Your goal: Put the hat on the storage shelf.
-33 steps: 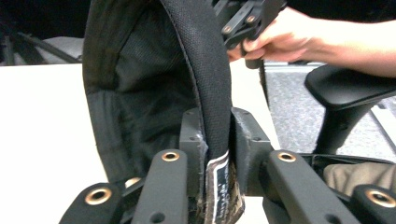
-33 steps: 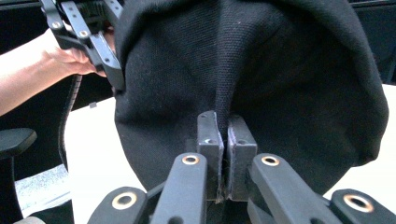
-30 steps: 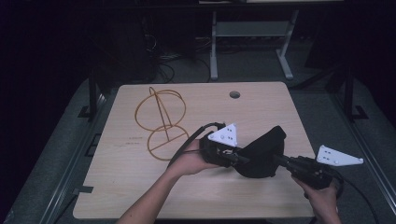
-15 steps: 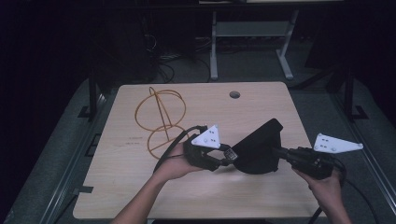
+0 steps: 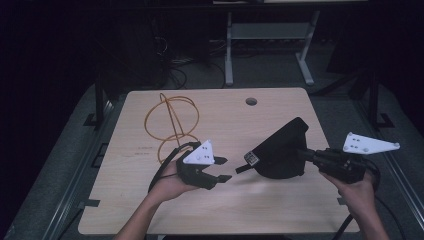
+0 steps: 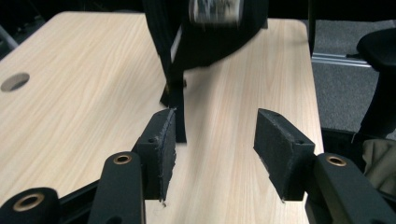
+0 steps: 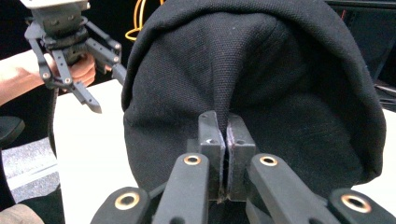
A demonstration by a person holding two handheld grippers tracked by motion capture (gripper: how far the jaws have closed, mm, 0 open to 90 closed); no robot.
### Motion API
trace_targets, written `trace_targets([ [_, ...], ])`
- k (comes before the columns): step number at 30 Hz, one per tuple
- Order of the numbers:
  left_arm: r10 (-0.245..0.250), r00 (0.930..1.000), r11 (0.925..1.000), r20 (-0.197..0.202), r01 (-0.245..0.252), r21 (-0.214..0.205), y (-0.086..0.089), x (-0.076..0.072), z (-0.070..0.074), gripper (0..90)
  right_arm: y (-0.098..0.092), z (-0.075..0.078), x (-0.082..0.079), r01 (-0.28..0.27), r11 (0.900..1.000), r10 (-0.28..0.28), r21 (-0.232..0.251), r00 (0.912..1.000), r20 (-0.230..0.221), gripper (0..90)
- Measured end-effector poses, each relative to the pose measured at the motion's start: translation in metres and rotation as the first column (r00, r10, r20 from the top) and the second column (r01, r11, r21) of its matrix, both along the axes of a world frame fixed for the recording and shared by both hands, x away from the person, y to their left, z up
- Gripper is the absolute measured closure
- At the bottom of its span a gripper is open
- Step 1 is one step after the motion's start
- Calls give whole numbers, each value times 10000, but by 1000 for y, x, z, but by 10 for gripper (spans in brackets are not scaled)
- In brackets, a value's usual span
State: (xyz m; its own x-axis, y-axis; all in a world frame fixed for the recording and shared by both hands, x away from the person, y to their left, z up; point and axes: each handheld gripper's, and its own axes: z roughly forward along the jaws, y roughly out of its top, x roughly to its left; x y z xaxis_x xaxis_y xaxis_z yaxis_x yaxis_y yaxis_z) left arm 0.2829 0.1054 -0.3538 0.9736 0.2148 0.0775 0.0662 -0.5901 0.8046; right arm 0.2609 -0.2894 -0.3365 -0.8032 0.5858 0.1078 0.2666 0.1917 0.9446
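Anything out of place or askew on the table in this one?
Nothing looks damaged or spilled. The black fabric cap hangs tilted, pinched in the right gripper; an orange wire loop stand sits upright on the wooden table.

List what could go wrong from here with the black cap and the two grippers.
1. The right gripper pinches only a thin fold of the black cap, so the cloth may slip out if tugged.
2. The left gripper has just been opening with nothing between its fingers; the cap's hanging strap is blurred, perhaps swinging, so a grab could miss.
3. The orange wire hoop stands close behind the left hand and might get knocked.
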Motion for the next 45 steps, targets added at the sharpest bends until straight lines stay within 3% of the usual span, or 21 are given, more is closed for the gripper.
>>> trace_targets([
  [7, 312, 9992, 9995, -239, -311, 48, 12, -3, -16, 448, 2, 13, 4, -92, 9996, 94, -254, 9999, 68, 876],
  [19, 690, 9972, 9976, -297, -688, 89, 25, -11, -39, 399, 15, 30, 15, -208, 9986, 216, -484, 9996, 174, 876],
  [27, 822, 9965, 9965, -150, -820, 164, 30, -13, -46, 366, 31, 50, 24, -395, 9976, 420, -570, 9982, 438, 876],
  [33, 942, 9953, 9955, -202, -943, -48, 34, -18, -50, 336, 47, 63, 31, -625, 9962, 661, -614, 9960, 598, 875],
  [45, 956, 9950, 9951, -296, -948, 271, 30, -18, -57, 288, 75, 77, 45, -1058, 9919, 1109, -710, 9911, 730, 876],
])
